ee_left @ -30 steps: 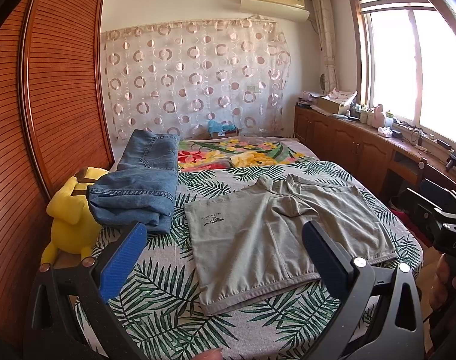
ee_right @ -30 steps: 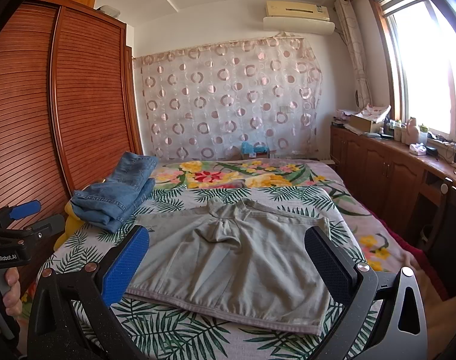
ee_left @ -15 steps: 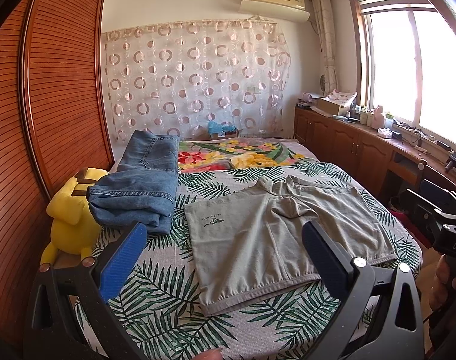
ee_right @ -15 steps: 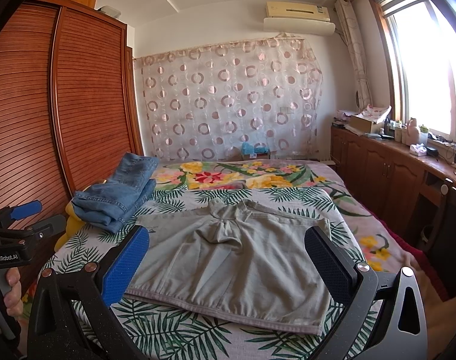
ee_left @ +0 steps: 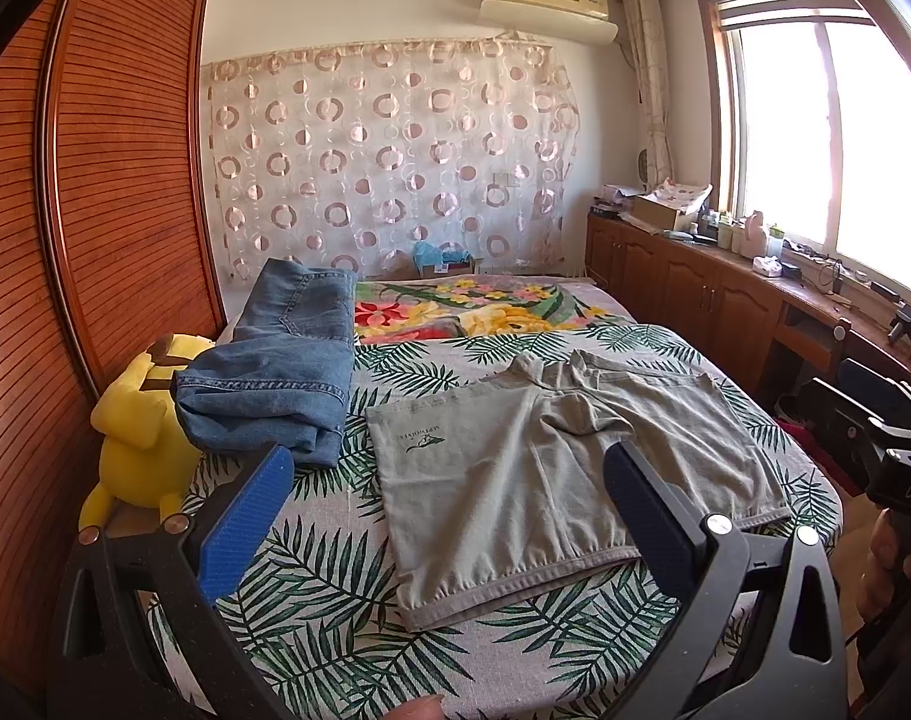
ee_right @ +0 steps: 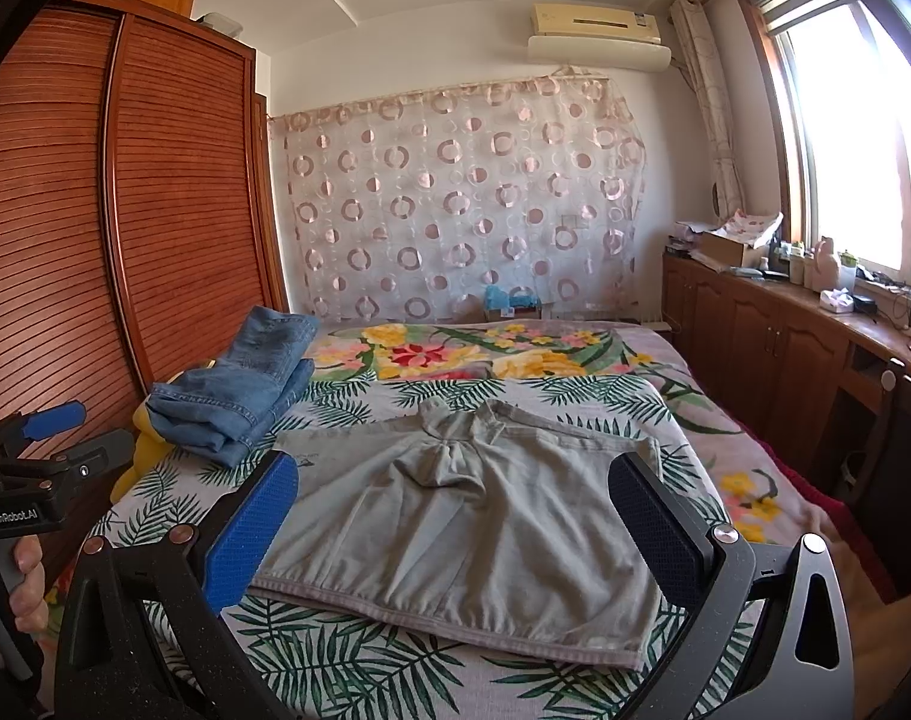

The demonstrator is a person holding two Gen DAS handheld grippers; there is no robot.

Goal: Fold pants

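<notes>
Grey-green shorts [ee_left: 551, 468] lie spread flat on the leaf-print bed cover [ee_left: 311, 618], waistband towards me, legs pointing away. They also show in the right wrist view [ee_right: 485, 516]. My left gripper [ee_left: 449, 498] is open and empty, held above the bed's near edge in front of the waistband. My right gripper [ee_right: 455, 510] is open and empty, also held short of the waistband. Each gripper shows at the other view's edge: the right gripper [ee_left: 887, 456] and the left gripper [ee_right: 29, 468].
Folded blue jeans [ee_left: 275, 384] lie at the bed's left side, partly on a yellow plush toy [ee_left: 137, 438]. A wooden wardrobe [ee_left: 65, 240] stands on the left. Wooden cabinets [ee_left: 695, 294] with clutter run under the window on the right. A floral blanket [ee_left: 467, 312] covers the far bed.
</notes>
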